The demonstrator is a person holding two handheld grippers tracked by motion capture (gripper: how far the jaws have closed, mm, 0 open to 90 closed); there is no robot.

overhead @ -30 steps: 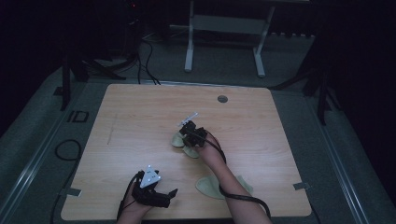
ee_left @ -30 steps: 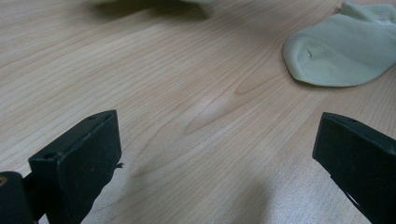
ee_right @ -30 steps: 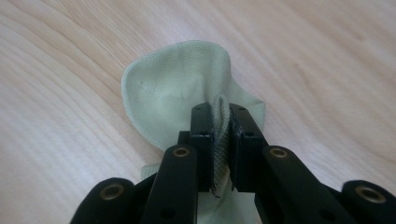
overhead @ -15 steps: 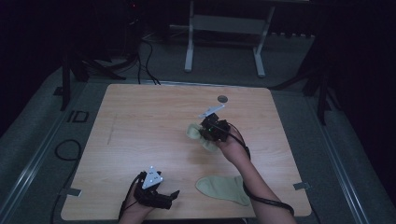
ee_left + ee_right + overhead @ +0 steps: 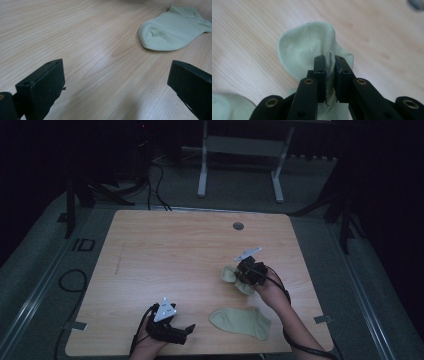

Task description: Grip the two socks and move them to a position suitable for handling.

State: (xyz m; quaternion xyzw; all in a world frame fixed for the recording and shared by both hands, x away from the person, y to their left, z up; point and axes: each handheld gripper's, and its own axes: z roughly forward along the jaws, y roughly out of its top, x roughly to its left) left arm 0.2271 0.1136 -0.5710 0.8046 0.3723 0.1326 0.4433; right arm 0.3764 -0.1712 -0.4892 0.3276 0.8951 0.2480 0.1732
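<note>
R gripper [image 5: 244, 272] is clamped on a pale green sock [image 5: 312, 45] — fabric pinched between its jaws, the rest drooping ahead of and below them over the table [image 5: 165, 250]; L gripper [image 5: 186, 332] sits low w/ jaws spread wide, nothing between them; a second sock [image 5: 241, 321] lies flat just ahead of the L gripper, below and near the R one.

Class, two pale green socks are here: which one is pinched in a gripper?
The bunched sock in the right gripper; the other sock lies flat, untouched.
</note>
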